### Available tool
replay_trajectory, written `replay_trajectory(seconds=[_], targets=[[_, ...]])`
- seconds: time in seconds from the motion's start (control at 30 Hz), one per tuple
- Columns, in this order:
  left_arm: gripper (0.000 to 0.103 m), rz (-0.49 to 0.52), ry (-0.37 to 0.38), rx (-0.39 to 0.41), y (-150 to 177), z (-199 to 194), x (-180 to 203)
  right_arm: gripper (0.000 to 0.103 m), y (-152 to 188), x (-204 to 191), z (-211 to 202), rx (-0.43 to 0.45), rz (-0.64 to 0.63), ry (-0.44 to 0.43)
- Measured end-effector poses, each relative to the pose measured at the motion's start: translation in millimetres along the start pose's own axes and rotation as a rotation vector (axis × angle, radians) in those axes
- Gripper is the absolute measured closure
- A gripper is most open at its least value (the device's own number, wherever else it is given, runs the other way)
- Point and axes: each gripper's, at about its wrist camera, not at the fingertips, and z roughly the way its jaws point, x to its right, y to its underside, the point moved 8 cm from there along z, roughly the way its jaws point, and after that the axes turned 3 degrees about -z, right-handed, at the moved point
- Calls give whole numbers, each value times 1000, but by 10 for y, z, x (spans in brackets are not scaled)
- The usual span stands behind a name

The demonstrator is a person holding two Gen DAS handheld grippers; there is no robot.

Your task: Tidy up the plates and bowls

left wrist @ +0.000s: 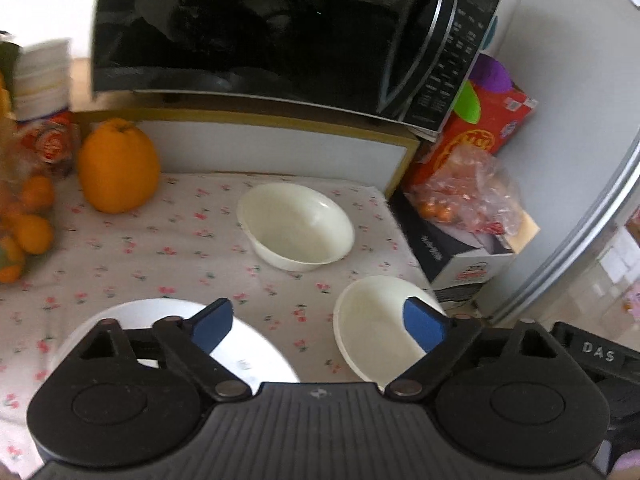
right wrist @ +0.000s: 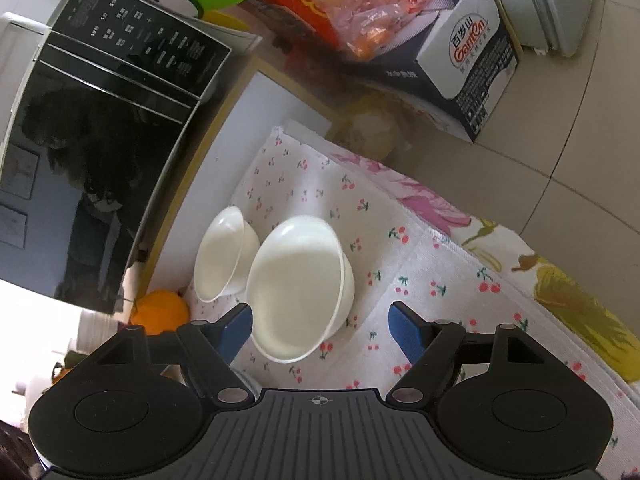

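Sitting just ahead of the R claw [right wrist: 320, 330], slightly L of its centreline, near bowl [right wrist: 300, 292] rests upright on the worktop [right wrist: 400, 248] w/ far bowl [right wrist: 226, 254] beside it; both claws open, empty; L claw [left wrist: 318, 326] between plate [left wrist: 120, 316] & near bowl, R is closer.

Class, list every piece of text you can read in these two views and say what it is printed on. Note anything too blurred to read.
"Ganten": white panel of the dark box, under Chinese characters.
"DAS": black part beside the left gripper.
Microwave panel: button labels too small to read.
Red box: gold emblem, unreadable.
Red packet: blurred.
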Motion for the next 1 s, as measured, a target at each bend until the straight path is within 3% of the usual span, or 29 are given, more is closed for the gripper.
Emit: replay_trajectory(seconds=[0.3, 1.0], targets=[[48, 2, 19, -80, 103, 328, 33, 28, -7, 28, 178, 41, 4, 14], [91, 42, 8, -161, 269, 490, 37, 86, 67, 72, 387, 10, 37, 16]])
